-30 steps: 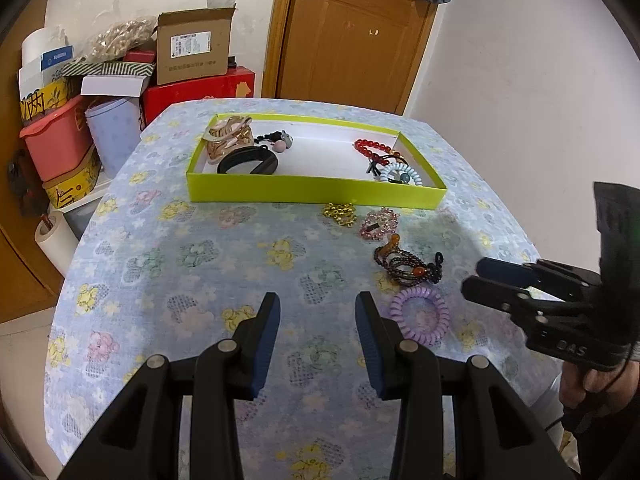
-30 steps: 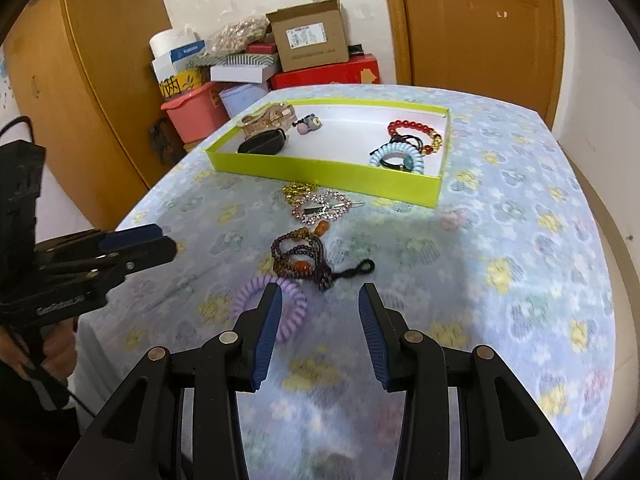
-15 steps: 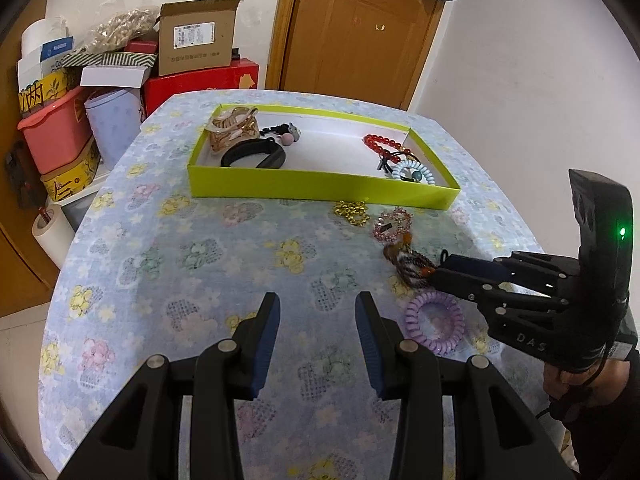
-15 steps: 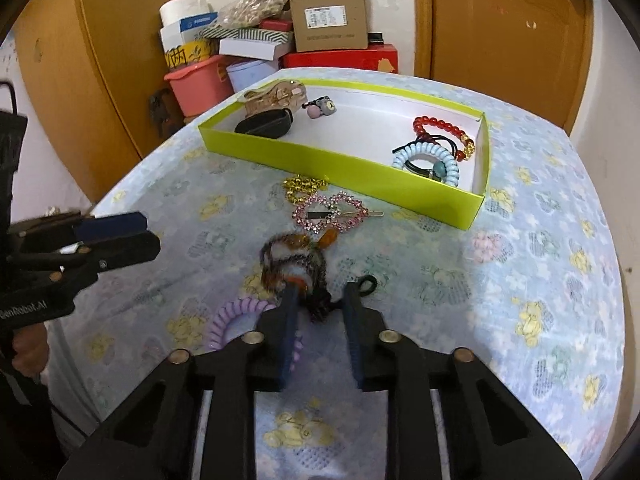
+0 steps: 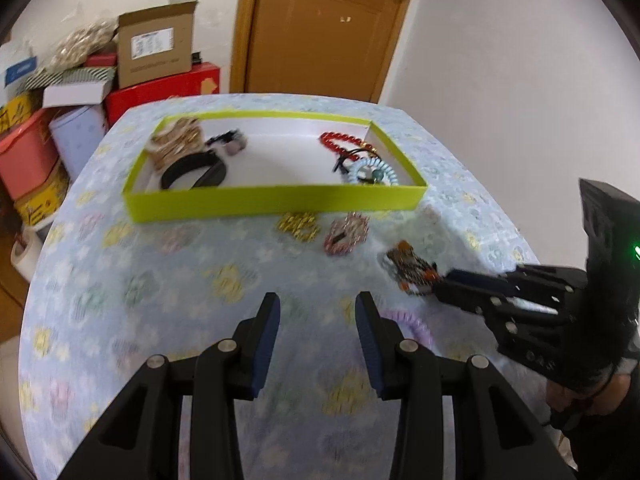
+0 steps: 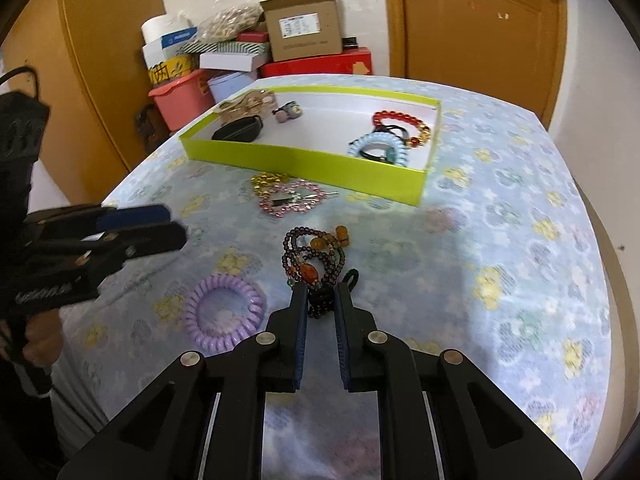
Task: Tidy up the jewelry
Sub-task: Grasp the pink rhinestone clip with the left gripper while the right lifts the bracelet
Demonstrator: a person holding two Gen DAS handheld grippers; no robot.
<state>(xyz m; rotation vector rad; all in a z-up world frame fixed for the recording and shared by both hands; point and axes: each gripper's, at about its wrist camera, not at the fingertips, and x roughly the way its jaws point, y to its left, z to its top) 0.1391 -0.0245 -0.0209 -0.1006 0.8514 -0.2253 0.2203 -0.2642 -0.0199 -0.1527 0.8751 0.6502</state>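
1. In the right wrist view we see the right gripper (image 6: 321,300) with its jaws drawn in tight on the near end of the dark beaded bracelet (image 6: 314,252). The beads fan out toward 12 o'clock from the fingertips, with amber beads at the far end.
2. We cannot tell whether the bracelet is off the tablecloth (image 6: 500,240) or resting on it.
3. The purple coil hair tie (image 6: 224,314) lies flat at 9 o'clock of the right fingertips, just beside them and not touching.
4. The pink rhinestone clip (image 6: 290,200) and the gold trinket (image 6: 270,180) sit at 12 o'clock of the bracelet, close against the near wall of the green tray (image 6: 304,158).
5. Inside the tray: the red bead bracelet (image 6: 400,122) and pale blue coil tie (image 6: 378,148) at its right end; the black band (image 6: 238,128) and tan clip (image 6: 250,102) at its left end; a small grey charm (image 6: 290,111) between them.
6. In the left wrist view the left gripper (image 5: 316,308) is held above the cloth with jaws wide apart and nothing between them. This view is motion-blurred.
7. From the left view, the right gripper comes in from 3 o'clock, with the bracelet at its tip.
8. Stacked boxes (image 6: 304,26) and a wooden door (image 6: 480,32) stand beyond the table at 12 o'clock.
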